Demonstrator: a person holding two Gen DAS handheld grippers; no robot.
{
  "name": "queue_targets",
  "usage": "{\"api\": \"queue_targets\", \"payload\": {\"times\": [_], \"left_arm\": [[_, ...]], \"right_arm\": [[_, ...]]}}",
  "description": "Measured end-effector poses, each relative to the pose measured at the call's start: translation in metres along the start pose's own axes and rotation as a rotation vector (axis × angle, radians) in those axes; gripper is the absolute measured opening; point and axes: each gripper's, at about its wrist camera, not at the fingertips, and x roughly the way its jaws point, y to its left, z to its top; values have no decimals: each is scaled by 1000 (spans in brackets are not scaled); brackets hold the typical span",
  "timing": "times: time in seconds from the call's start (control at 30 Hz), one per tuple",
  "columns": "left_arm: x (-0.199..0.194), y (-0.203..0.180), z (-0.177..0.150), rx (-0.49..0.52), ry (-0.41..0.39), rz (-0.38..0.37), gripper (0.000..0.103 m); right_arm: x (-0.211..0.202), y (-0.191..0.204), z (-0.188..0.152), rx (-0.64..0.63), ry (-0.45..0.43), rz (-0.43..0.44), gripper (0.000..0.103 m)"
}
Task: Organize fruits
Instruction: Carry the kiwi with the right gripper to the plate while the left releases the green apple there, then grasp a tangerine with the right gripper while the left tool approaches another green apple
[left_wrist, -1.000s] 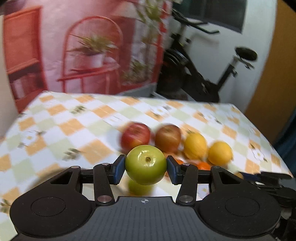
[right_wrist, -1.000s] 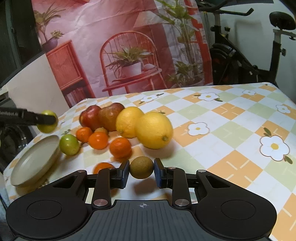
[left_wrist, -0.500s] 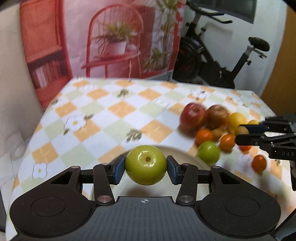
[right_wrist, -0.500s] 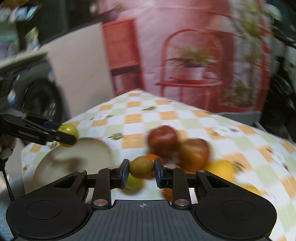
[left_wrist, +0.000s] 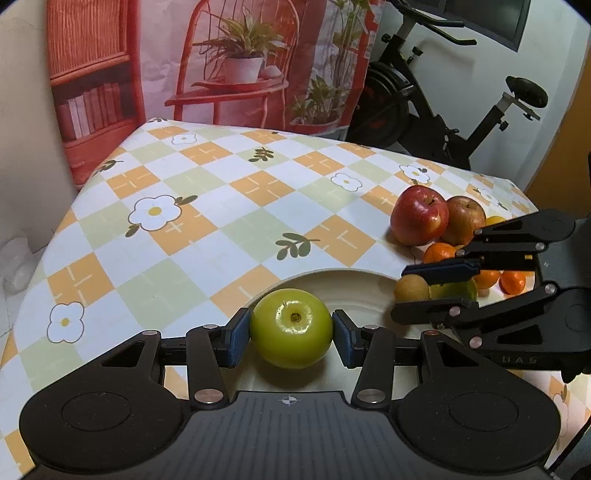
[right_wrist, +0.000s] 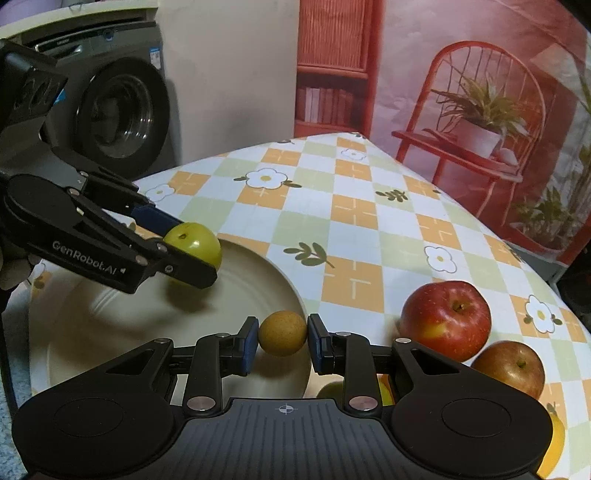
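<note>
Left wrist view: the left tongs (left_wrist: 291, 334) pinch a green apple (left_wrist: 291, 333) between their blue pads, stem end facing the camera, the fruit held over the near part of a cream plate (left_wrist: 354, 291) that lies on the checkered bench (left_wrist: 229, 206). The right tongs (left_wrist: 412, 290) enter from the right and pinch a small brown fruit (left_wrist: 411, 288) at the plate's right edge. Right wrist view: the same brown fruit (right_wrist: 283, 333) is gripped at its widest girth above the plate's rim (right_wrist: 291, 291), and the green apple (right_wrist: 194, 245) hangs just above the plate's inner surface, its shadow directly beneath. Beyond the plate lie a red apple (right_wrist: 445, 319), a russet apple (right_wrist: 509, 367), several small oranges (left_wrist: 439, 253) and another green fruit (left_wrist: 452, 291), partly hidden behind the right tongs. The step in hand appears to be setting both fruits on the plate. Good execution calls for lowering each fruit until it touches the plate before the tongs are spread, since round fruit released from height is likely to roll; the brown fruit should first be carried inward off the rim, and the two kept apart so that neither is knocked.
</note>
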Motion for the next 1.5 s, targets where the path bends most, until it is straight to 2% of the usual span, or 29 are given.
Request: {"api": "queue_targets", "payload": {"times": [0.4,0.53,0.63,0.9,1.13,1.33,1.5], "left_arm": [[11,2,1,-14,22,-26,51],[12,1,2,-22,22,-29,51],[11,1,1,-28,20,-25,51],[-3,-1,5,-57,-40,-18,56],[-16,-17,6,-49,-97,12,56],[-25,-44,10,-39,-148,9,56],[-21,-75,8,-34,-173,-4,56]], "right_arm": [[3,-2,-2,-24,-3,-12,26],[3,1,-1,-31,-7,-12,32],[2,4,-2,-44,-8,-22,32],[-13,0,-9,-17,-45,-42,32],[-48,-18,-33,126,-145,-102,32],[-86,-43,-76,287,-233,-201,33],[-112,-64,-115,377,-262,-280,33]]}}
